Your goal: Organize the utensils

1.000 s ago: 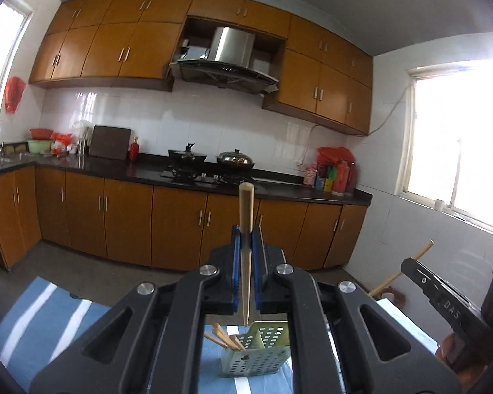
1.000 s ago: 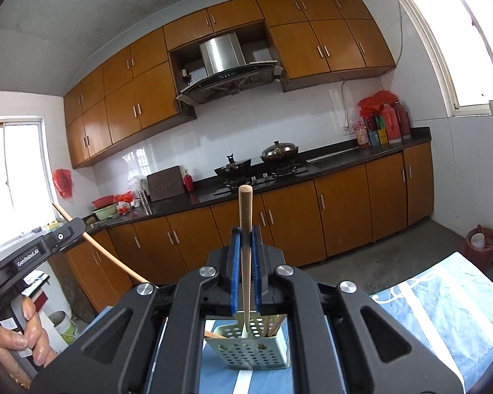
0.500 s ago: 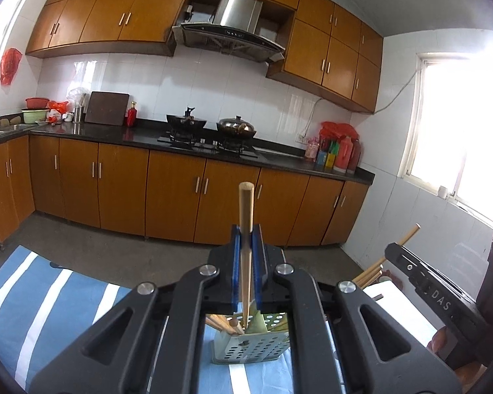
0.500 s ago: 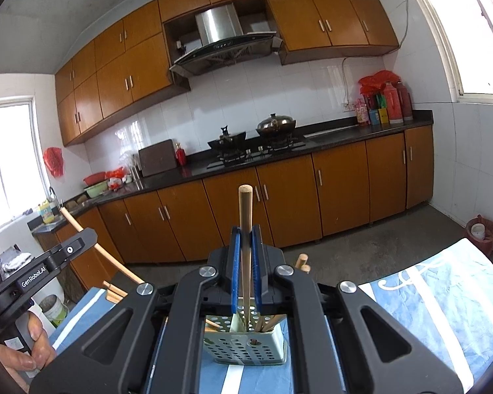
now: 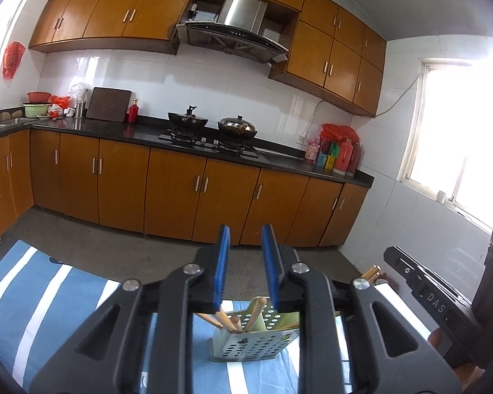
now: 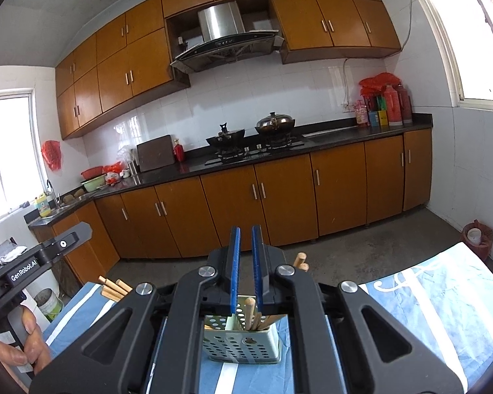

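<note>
A perforated pale green utensil holder (image 5: pixel 253 344) stands on the blue striped cloth (image 5: pixel 33 295) and holds several wooden chopsticks (image 5: pixel 228 320). My left gripper (image 5: pixel 245 269) is open and empty just above it. In the right wrist view the same holder (image 6: pixel 243 344) shows below my right gripper (image 6: pixel 245 269), whose jaws stand slightly apart with nothing between them. Chopsticks (image 6: pixel 250 312) stand upright in the holder. More chopstick ends (image 6: pixel 113 287) stick out behind the left side of the gripper body.
The other gripper's black body (image 5: pixel 437 302) is at the right in the left view, and at the left (image 6: pixel 33 262) in the right view with the hand (image 6: pixel 19 348) holding it. Kitchen cabinets (image 5: pixel 180 193) and a stove counter lie beyond.
Both grippers held a chopstick upright above the holder; both have lowered, opened and let their chopsticks drop into the holder.
</note>
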